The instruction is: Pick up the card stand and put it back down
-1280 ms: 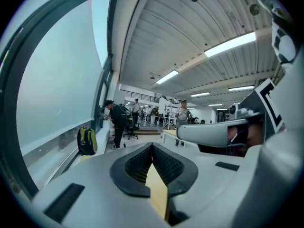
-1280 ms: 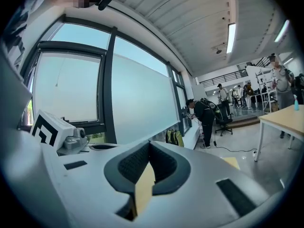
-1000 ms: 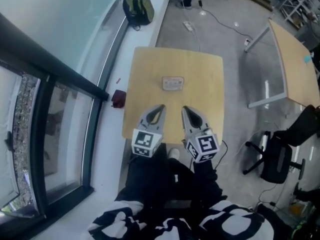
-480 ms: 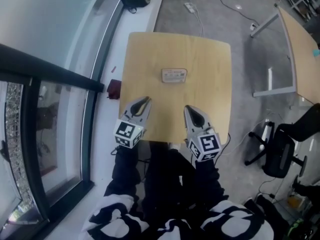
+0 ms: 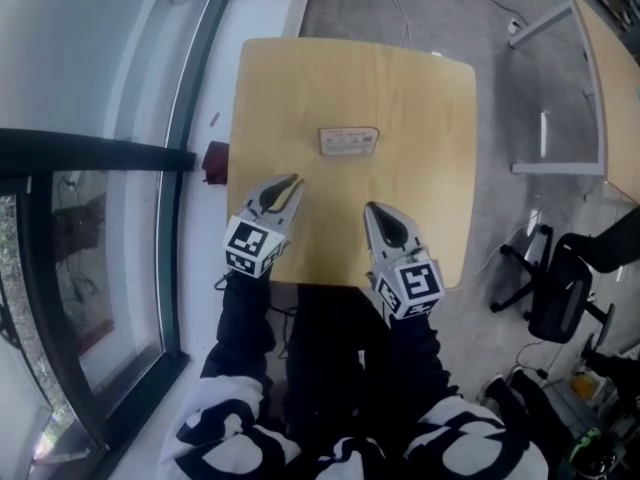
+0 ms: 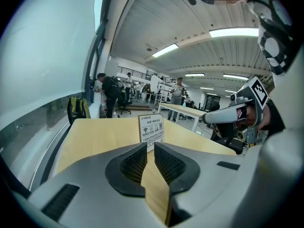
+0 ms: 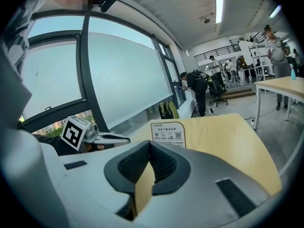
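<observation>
The card stand [image 5: 348, 140], a small white printed sign, stands upright at the middle of the square wooden table [image 5: 420, 98]. It shows ahead of both grippers, in the left gripper view [image 6: 151, 128] and the right gripper view [image 7: 168, 133]. My left gripper [image 5: 290, 181] hovers over the table's near left part, well short of the stand. Its jaws have just been opening to a narrow gap [image 6: 150, 145] with nothing between them. My right gripper [image 5: 372, 208] is over the near right part, its tips together [image 7: 150, 143] and empty.
A dark red object [image 5: 215, 161] lies by the window frame left of the table. A black office chair [image 5: 560, 288] stands to the right, and another table [image 5: 610, 48] at the far right. People stand in the far background.
Both grippers have come down toward the table's near edge, and the left one has shifted left. The left jaws now show a slight gap. The card stand has not moved.
</observation>
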`<state>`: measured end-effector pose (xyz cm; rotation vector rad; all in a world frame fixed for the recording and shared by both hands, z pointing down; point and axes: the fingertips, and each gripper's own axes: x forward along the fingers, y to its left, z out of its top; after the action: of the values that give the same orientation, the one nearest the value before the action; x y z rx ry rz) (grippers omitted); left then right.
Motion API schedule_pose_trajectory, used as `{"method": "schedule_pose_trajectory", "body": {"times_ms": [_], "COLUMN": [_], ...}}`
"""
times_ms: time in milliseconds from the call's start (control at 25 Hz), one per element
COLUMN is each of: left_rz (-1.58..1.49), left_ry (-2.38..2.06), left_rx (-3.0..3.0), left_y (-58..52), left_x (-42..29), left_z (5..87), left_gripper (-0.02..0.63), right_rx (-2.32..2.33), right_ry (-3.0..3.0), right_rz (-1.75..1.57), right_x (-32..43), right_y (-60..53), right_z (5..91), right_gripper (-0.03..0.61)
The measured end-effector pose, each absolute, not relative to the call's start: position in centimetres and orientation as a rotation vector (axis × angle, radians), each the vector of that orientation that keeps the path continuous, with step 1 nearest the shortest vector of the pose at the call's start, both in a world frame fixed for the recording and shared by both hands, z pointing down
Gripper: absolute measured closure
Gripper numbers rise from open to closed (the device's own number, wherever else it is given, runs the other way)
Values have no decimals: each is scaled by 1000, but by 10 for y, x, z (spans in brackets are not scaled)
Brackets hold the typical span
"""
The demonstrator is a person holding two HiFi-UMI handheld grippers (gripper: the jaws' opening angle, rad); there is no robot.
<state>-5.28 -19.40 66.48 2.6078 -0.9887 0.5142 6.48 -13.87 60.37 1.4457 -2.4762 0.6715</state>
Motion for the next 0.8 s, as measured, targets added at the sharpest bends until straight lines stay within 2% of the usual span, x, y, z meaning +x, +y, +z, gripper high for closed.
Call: {"method": "schedule_pose_trajectory", "body": {"times_ms": [320,560,680,800], "left_rz": [523,528,527,525], "left_ry": [-918,-836,-784,-722], "left_rx": [2631,2626,2638,2659], "left_y": [-231,-254,-264,-274], "left_x": [-32,-15,-3,9], "left_z": [678,687,691,694], "left_gripper": [540,466,407,314], "right_rx": [1447,1493,1503,1501], "right_ry": [-2438,-2414,-2412,-2414], "right_rz": [718,768,792,801], "right_x": [68,78,80,79], "right_y": [-152,-168,-180,-192], "right_z": [625,631,635,638], "right_gripper": [567,568,566,567]}}
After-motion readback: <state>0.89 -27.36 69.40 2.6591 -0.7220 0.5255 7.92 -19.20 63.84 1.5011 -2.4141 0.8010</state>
